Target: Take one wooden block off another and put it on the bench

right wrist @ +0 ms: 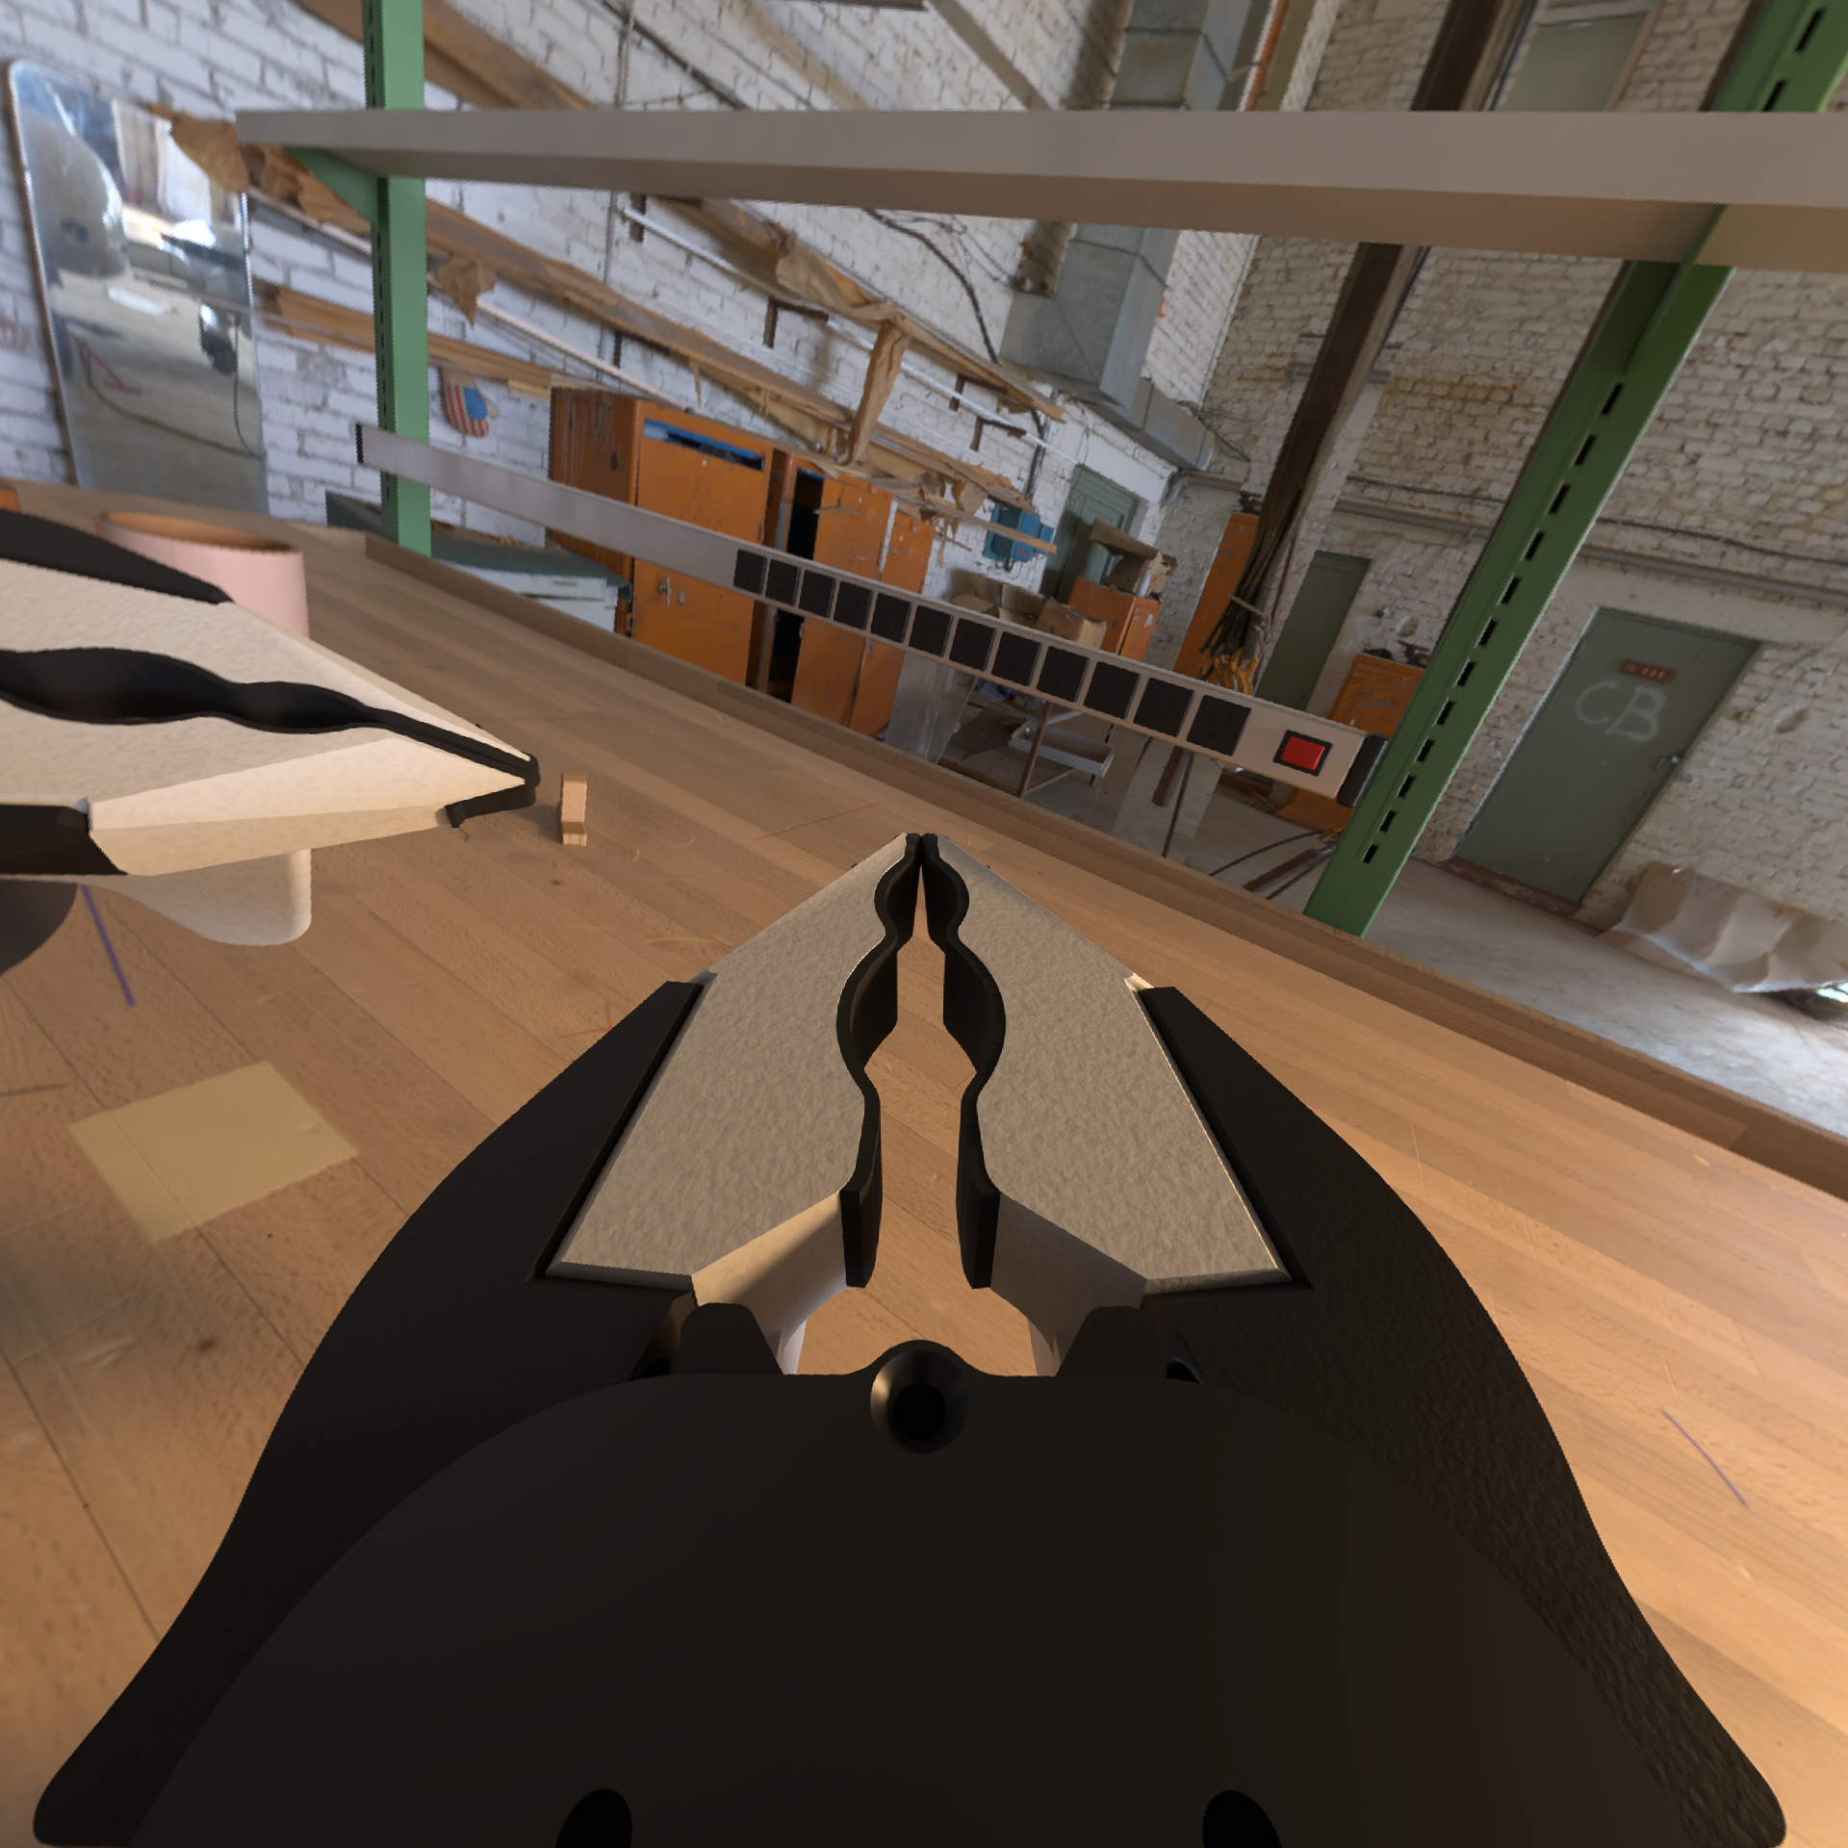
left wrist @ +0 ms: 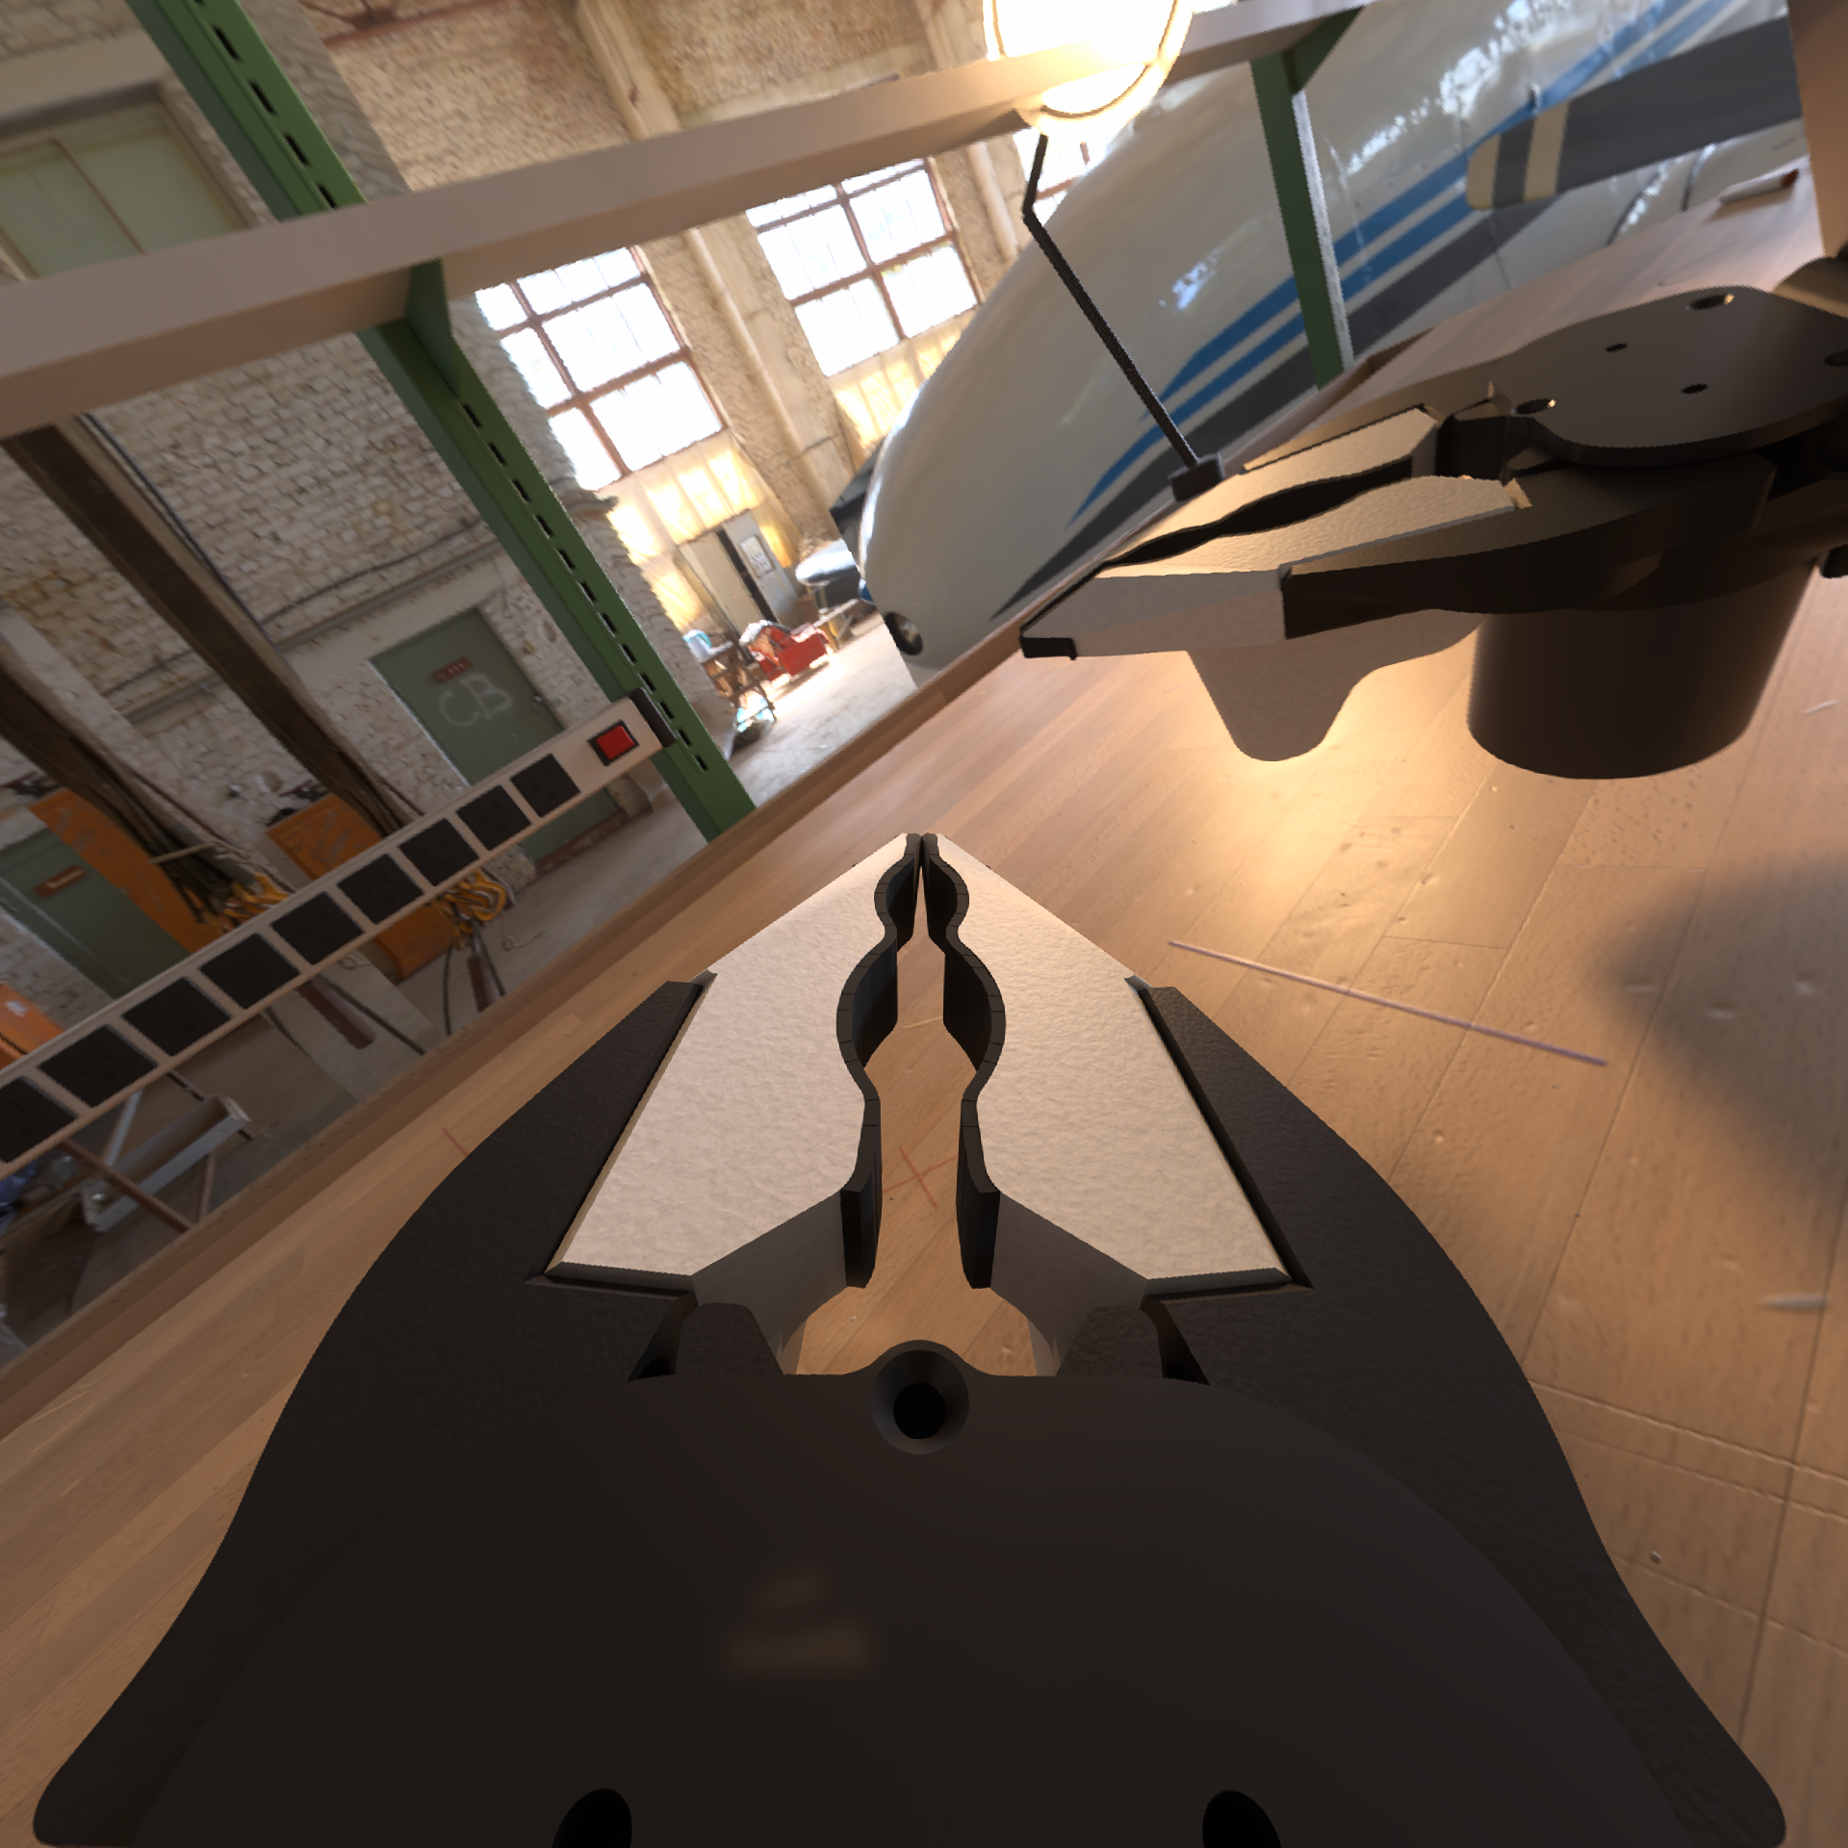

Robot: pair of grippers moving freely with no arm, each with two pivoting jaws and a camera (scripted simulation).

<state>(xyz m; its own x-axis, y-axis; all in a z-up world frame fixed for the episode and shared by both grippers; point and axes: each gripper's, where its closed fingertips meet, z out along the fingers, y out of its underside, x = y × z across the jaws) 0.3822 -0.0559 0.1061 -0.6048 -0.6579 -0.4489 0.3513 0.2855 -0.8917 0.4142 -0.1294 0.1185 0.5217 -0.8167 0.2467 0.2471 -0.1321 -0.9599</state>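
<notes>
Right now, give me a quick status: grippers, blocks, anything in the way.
Left gripper shut, empty. Right gripper shut, empty. Wooden blocks on the bench, beyond left gripper's tip.

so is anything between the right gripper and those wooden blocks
Partly. In the right wrist view the blocks stand on the bench ahead and to the left of the right gripper. The left gripper hangs just beside them, its tips close to the stack. The bare bench between holds nothing else.

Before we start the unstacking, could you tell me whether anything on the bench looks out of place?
Nothing looks spilled or damaged. The small wooden block stack stands upright on the bench, just beyond the shut left gripper; the right gripper is shut too.
</notes>
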